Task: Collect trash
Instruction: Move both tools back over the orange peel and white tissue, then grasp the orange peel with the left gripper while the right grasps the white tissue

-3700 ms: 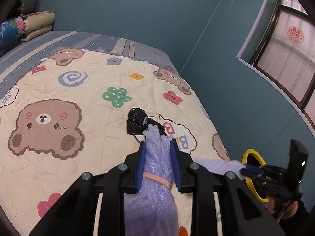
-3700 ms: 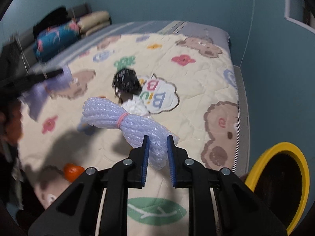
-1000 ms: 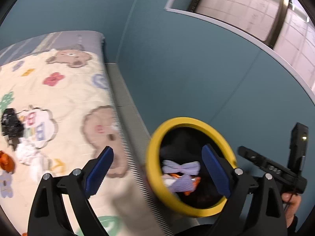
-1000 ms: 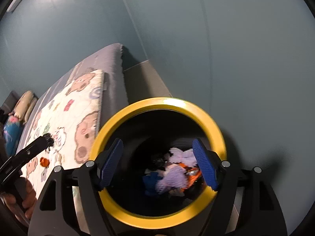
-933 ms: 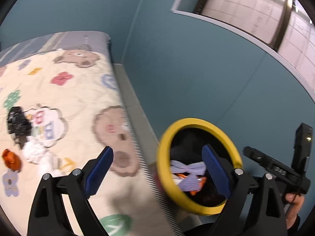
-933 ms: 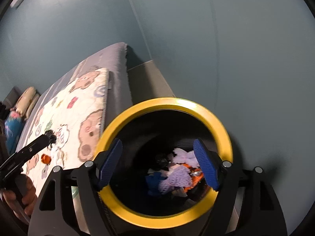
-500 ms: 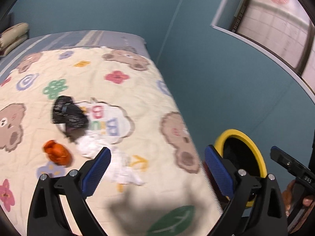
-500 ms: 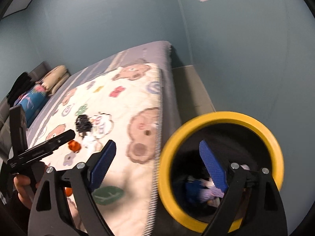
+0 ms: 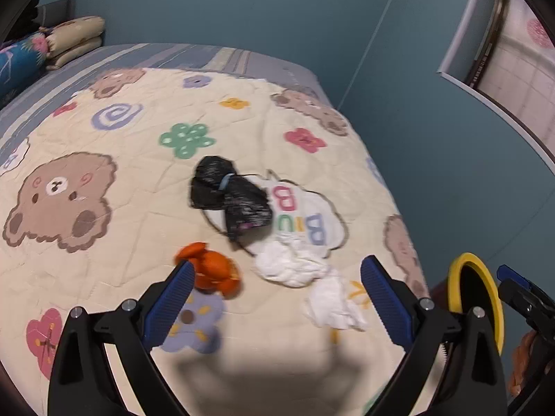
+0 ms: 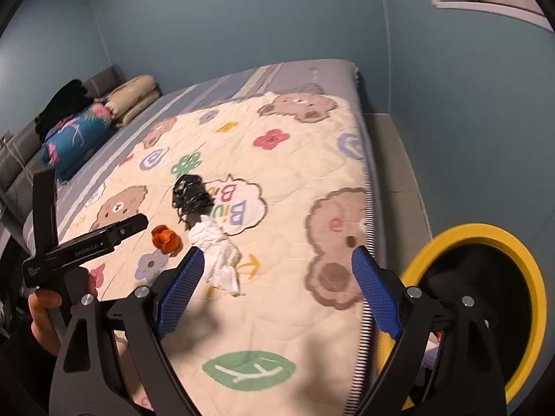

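Note:
Three pieces of trash lie on the cream bear-print quilt (image 9: 104,242): a black plastic bag (image 9: 229,197), an orange wrapper (image 9: 216,272) and crumpled white tissue (image 9: 305,277). They also show in the right wrist view: the black bag (image 10: 190,194), the orange wrapper (image 10: 165,238), the tissue (image 10: 220,253). My left gripper (image 9: 277,298) is open and empty, above the near edge of the trash. My right gripper (image 10: 277,294) is open and empty, above the quilt's near right part. A yellow-rimmed bin (image 10: 485,242) stands on the floor to the right of the bed, also in the left wrist view (image 9: 485,291).
Folded pillows and a blue floral bundle (image 10: 76,135) lie at the head of the bed. A teal wall (image 10: 451,121) runs close along the bed's right side, with a strip of grey floor (image 10: 399,173) between. A window (image 9: 520,52) is on the right.
Both grippers let their purple foam bundles go into the bin, then swung from the bin back over the bed. Both are open and empty now.

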Demonstrator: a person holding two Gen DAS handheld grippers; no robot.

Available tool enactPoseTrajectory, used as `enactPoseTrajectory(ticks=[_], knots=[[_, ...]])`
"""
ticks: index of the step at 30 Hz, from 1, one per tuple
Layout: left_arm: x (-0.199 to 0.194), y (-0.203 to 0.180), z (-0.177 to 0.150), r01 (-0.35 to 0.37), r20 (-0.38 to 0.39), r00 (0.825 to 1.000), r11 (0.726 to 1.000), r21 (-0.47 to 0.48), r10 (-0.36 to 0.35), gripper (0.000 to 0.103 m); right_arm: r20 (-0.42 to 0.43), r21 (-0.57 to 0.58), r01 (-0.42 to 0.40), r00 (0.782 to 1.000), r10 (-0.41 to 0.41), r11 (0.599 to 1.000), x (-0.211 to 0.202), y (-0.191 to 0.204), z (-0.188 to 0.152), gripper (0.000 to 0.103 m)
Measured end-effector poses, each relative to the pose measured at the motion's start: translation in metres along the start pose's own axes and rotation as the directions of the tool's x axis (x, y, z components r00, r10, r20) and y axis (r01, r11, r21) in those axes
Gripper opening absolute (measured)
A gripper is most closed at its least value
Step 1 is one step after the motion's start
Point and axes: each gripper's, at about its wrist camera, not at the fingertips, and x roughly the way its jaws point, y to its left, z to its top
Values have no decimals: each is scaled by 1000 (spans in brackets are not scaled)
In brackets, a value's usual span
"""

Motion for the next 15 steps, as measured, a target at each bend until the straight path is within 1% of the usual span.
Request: enactPoseTrajectory(ticks=[5, 8, 15], knots=[[11, 27, -1, -41, -19, 999, 999, -31, 40, 93, -39, -47, -4, 999, 3, 999, 29, 18, -2, 83], [21, 41, -4, -65, -39, 997, 997, -43, 63, 93, -90, -49, -10, 996, 6, 999, 52, 25, -7, 83], [44, 59, -8, -107, -80, 991, 993, -45, 103, 93, -164, -66, -12, 987, 1, 998, 97, 38, -16, 83]])
